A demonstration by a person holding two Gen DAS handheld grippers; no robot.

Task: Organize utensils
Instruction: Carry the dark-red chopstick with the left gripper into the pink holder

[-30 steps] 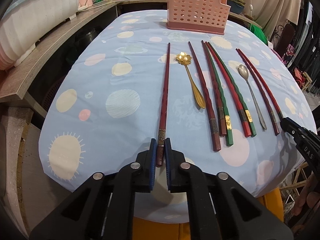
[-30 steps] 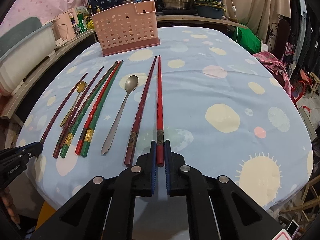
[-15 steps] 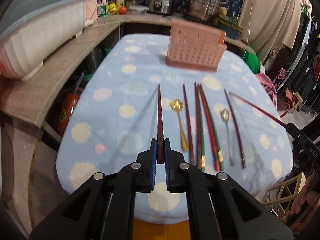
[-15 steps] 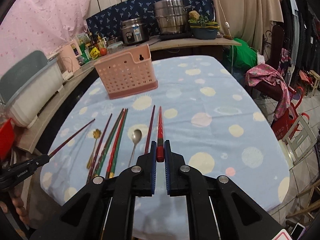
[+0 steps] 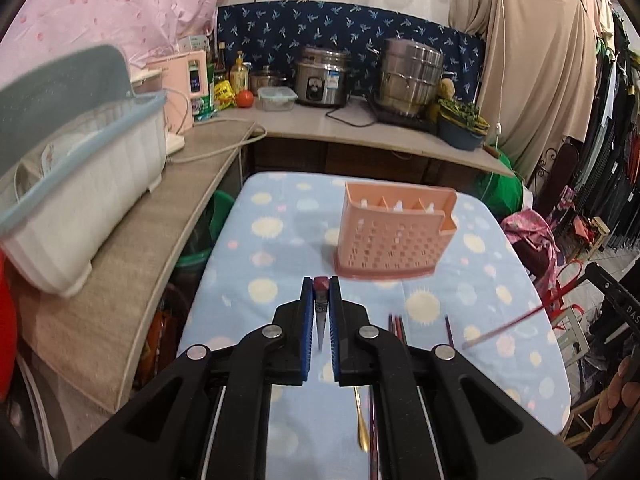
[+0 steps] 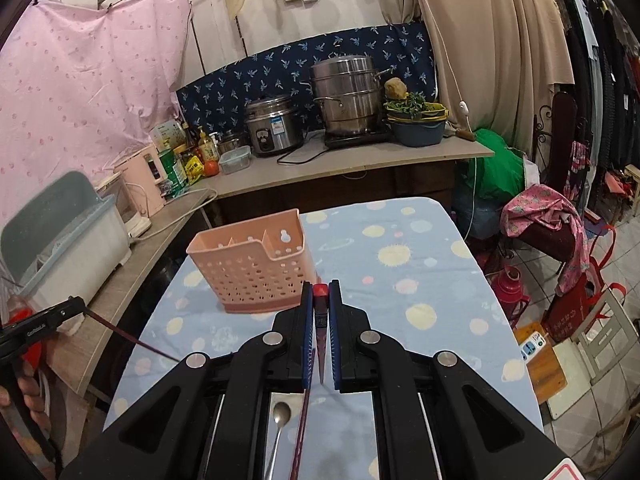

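On the blue spotted tablecloth (image 5: pixel 280 240), toward the far end, the pink perforated utensil holder (image 5: pixel 394 236) is set upright, its divided compartments seen empty from above. The left gripper (image 5: pixel 321 292) is pressed together on the butt end of a dark red chopstick (image 5: pixel 321 284), which hangs tip-down between the blue pads. The right gripper (image 6: pixel 320 296) is likewise pinched on a brighter red chopstick (image 6: pixel 319 290), also pointing down. Both are held raised over the near half of the table, short of the holder. Remaining utensils are left flat on the cloth below: a gold spoon (image 5: pixel 362 424) and more chopstick ends (image 5: pixel 396 324) in the left view, a steel spoon (image 6: pixel 280 416) in the right.

Risks, judged: each stick is gripped only at its very end, so swing or rotation in the pads is likely; a tip could be caught on the holder rim or a divider, and the light holder could be tipped or pushed. Slip under a loosened pinch would drop a stick onto the laid-out row. Collision between the two sticks is possible if both are lowered into one compartment together.
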